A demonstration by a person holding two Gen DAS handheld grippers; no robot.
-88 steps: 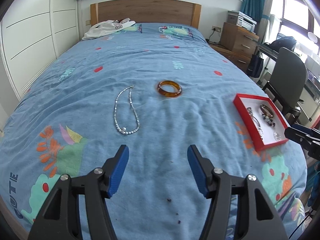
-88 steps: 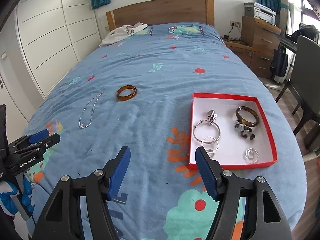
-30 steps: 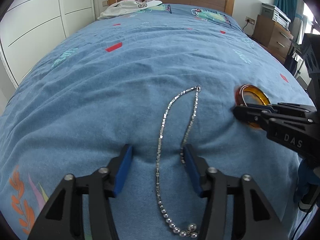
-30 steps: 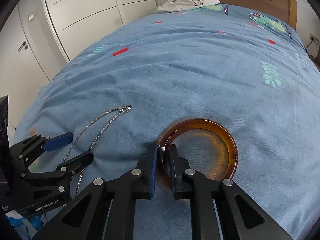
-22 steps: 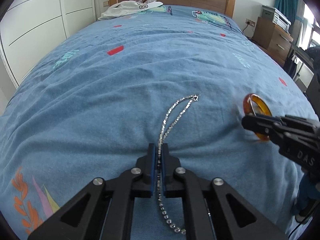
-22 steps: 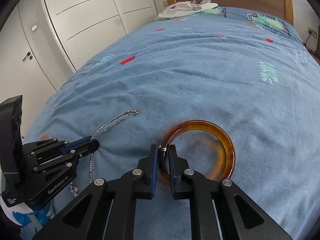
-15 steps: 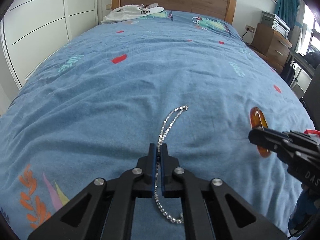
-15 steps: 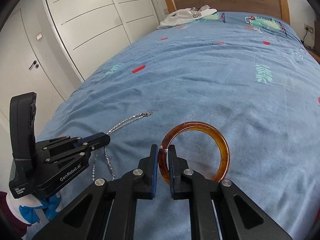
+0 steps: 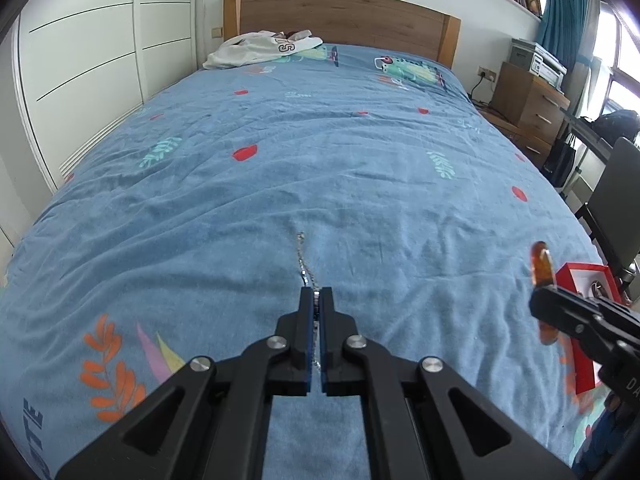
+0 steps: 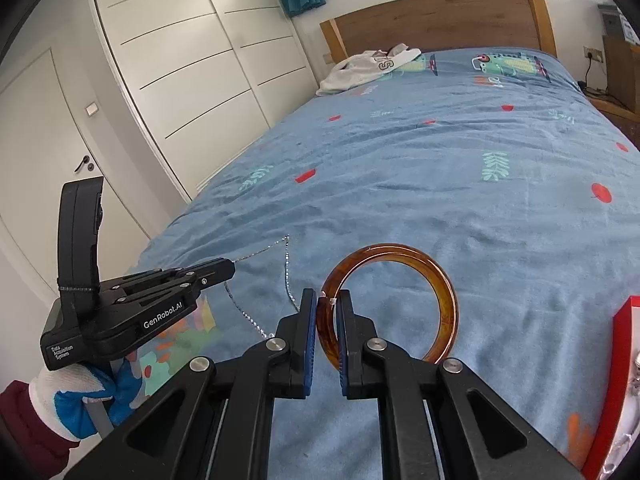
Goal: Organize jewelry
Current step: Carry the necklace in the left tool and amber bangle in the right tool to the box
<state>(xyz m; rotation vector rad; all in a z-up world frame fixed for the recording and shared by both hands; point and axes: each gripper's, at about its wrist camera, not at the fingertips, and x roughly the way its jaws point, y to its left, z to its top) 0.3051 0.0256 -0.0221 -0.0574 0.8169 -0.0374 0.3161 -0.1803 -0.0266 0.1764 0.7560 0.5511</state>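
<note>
your right gripper (image 10: pixel 327 304) has its jaws squeezed onto the near rim of the amber bangle (image 10: pixel 448 304), which is standing up off the bed (image 10: pixel 440 184), pinched at one thin spot only. a smooth hard ring like that probably wants to pivot or squirt out if you swing it fast, so take the trip easy.

the left gripper (image 9: pixel 316 300) is closed right down on the silver chain necklace (image 9: pixel 301 258), jaws basically touching with the links between them. in the right wrist view the rest of the chain droops in a loop, and part of it looks like it's trailing on the duvet. that's the bit i'd worry about: the loose end could snag a wrinkle or slide through the pinch, since a thin chain gives the pads very little to bite on.

further right is the red tray (image 9: pixel 580 280), already holding a few pieces, just past the bangle. both hands heading there together could cross, and dropping the chain on what's in there probably tangles it. there's a white shirt (image 9: pixel 260 50) up by the headboard, well out of the way.
</note>
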